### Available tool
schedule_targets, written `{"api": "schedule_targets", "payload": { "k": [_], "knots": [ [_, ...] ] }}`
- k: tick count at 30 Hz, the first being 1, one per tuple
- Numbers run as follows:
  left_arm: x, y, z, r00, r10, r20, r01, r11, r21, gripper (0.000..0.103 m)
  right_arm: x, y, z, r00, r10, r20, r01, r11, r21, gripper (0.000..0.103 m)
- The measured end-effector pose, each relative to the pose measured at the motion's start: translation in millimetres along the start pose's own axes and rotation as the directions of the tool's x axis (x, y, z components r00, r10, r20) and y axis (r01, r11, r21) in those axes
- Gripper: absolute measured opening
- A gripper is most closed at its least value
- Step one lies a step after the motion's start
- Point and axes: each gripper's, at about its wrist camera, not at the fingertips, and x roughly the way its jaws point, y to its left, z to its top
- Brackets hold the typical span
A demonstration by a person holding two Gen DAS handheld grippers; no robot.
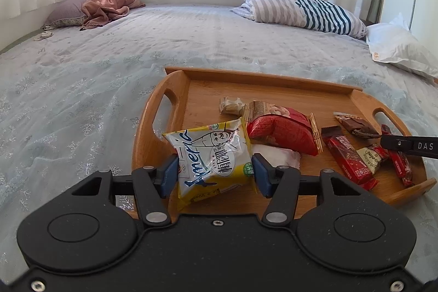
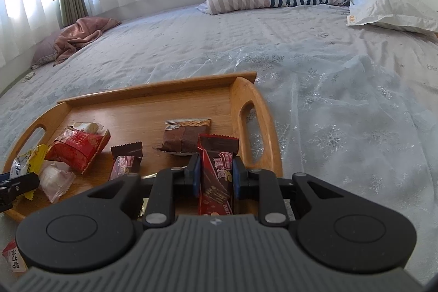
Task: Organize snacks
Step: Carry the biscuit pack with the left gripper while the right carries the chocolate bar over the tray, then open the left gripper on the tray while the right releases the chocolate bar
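Left gripper [image 1: 213, 174]: my blue pads sit on both sides of the yellow-and-white snack bag [image 1: 210, 158], jaws part-closed and pressing its flanks, the film crinkled between them. I read this as a grip on the bag. The bag's long axis runs away from me, tilted toward the tray's far-left corner; its near end hangs back under the gripper body, over the tray's near edge.

Right gripper [image 2: 215, 177]: jaws closed down narrow on the red wafer bar [image 2: 216, 174]. The bar stands lengthwise between the pads, its long axis in line with the fingers, crimped top end pointing to the tray's far edge. It hangs above the near-right corner, just beside the right handle slot.

Outward, on the wooden tray [image 1: 273, 78] resting on the bed [image 1: 82, 89]: a red pouch [image 1: 279, 127] just right of the yellow bag, touching it or nearly so, with a pale wrapped piece [image 1: 276, 153] tucked under its near side. A brown cake in clear wrap [image 2: 183, 136] lies just beyond the right fingers. A second red bar [image 1: 349, 158] lies mid-right, long axis angled from far-left to near-right.

One stray packet [image 2: 13, 259] lies off the tray on the bed, by the near-left corner in the right view.

Judgement: both hands are loaded, each over its own end of the tray. The left holds the wide soft bag, so it can sag. The coming move turns on free floor: the far half is bare, and each item's axis already points there.
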Motion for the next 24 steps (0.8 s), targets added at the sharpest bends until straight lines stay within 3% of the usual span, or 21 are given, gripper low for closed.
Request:
{"api": "schedule_targets", "payload": {
  "k": [10, 16, 24],
  "knots": [
    [-0.5, -2.9, -1.5, 1.000, 0.013, 0.006, -0.013, 1.000, 0.014, 0.058, 1.0, 4.9, -4.6, 0.991, 0.128, -0.031, -0.127, 0.991, 0.051, 0.029],
    [-0.3, -2.5, -1.5, 1.000, 0.024, -0.003, -0.023, 0.999, 0.022, 0.061, -3.2, 14.6, -5.1, 0.999, -0.037, 0.011, 0.037, 0.999, -0.037, 0.028],
    [-4.8, -5.4, -2.7, 0.999, 0.033, 0.010, -0.033, 0.998, 0.049, 0.074, 0.6, 12.3, -7.4, 0.999, -0.037, -0.007, 0.037, 0.999, -0.033, 0.029]
  ]
}}
